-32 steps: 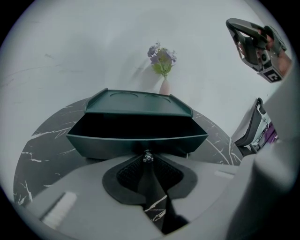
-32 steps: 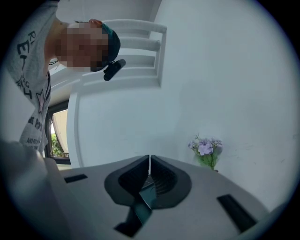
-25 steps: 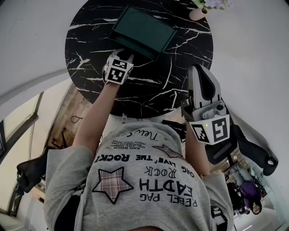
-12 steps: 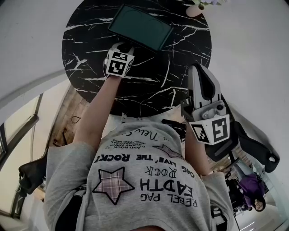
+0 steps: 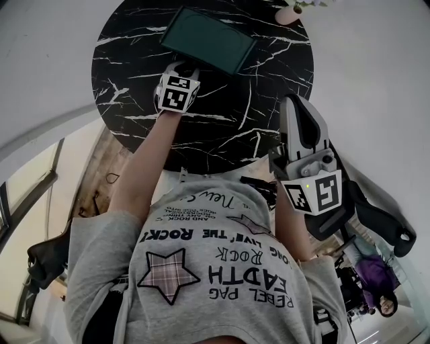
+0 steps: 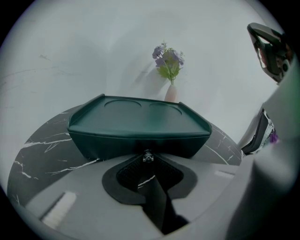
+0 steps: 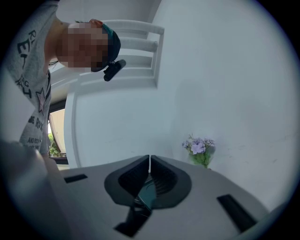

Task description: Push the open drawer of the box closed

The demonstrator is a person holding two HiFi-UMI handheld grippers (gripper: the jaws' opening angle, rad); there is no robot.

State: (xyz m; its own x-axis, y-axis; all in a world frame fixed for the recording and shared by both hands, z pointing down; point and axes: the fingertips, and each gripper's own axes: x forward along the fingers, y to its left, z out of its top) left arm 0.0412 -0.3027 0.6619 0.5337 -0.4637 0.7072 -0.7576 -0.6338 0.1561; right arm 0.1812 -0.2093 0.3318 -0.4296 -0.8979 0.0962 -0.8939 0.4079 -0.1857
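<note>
The dark green box [image 5: 208, 40] sits at 12 o'clock on the round black marble table [image 5: 222, 127]. Its drawer [image 6: 140, 143] is flush with the front, so the inside is hidden. The lid has two shallow round hollows. A vase of purple flowers [image 5: 293, 15] stands at 1 o'clock by the table edge. The left gripper [image 5: 185, 68] meets the box at its 7 o'clock side, its fingers [image 6: 131, 171] pinched on the drawer's small knob [image 6: 148, 156]. The right gripper [image 5: 297, 106] hangs at 5 o'clock, fingers [image 7: 131, 180] clenched on nothing.

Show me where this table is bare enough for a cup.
Bare: the table left of the green box and left gripper on its knob, and the near half between that gripper and the near rim. Crowded: far side, with box and vase; the right gripper overhangs the right rim.
</note>
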